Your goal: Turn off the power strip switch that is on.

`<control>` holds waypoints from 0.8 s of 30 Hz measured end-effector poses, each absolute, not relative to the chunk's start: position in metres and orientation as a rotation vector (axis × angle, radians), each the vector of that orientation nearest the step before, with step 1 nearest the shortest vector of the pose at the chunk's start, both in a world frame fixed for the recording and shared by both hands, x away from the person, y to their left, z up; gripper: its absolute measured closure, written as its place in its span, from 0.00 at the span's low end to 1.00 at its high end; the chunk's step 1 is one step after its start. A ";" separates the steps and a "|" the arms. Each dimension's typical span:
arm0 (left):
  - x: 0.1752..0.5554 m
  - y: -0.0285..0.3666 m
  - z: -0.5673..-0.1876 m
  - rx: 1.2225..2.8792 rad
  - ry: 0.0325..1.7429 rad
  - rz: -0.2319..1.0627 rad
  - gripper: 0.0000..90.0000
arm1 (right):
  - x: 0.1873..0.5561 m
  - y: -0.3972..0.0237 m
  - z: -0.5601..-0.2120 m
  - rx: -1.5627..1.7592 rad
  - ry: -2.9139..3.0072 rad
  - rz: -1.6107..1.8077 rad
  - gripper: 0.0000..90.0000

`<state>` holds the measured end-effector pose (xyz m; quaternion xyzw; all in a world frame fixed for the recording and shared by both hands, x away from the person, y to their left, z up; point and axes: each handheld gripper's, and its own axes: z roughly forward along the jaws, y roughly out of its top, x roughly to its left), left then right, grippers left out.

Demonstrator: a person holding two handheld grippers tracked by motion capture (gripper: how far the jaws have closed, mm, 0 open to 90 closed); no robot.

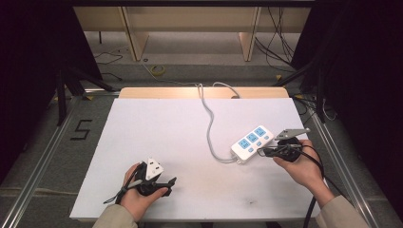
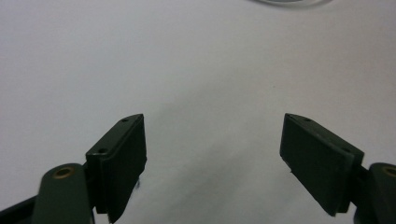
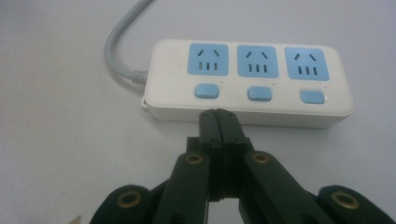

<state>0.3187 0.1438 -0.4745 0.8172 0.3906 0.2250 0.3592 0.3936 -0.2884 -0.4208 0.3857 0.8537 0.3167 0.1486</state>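
Right tool (image 3: 218, 113) clenched at the strip (image 3: 247, 84), gripping nothing.
We see its tips just at the strip's near side, below the middle button (image 3: 259, 94); strip lies right on the table (image 1: 157, 133). Left tool (image 2: 212, 163) released, well apart.

Power strip (image 1: 253, 143) lies on the table (image 1: 166, 137), right of centre; its cable (image 1: 209, 128) runs back to the far edge. Right gripper (image 1: 264, 151) sits just beside the strip; left gripper (image 1: 164, 184) near the front-left edge.
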 end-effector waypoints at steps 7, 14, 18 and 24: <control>0.319 0.144 -0.474 2.108 1.005 0.580 0.25 | 0.397 -0.290 -0.420 1.118 2.452 0.904 1.00; 0.319 0.144 -0.474 2.110 1.004 0.581 0.25 | 0.401 -0.291 -0.420 1.133 2.452 0.894 1.00; 0.319 0.144 -0.474 2.108 1.006 0.581 0.25 | 0.404 -0.292 -0.420 1.135 2.453 0.886 1.00; 0.319 0.144 -0.474 2.108 1.006 0.581 0.25 | 0.407 -0.292 -0.418 1.141 2.450 0.877 1.00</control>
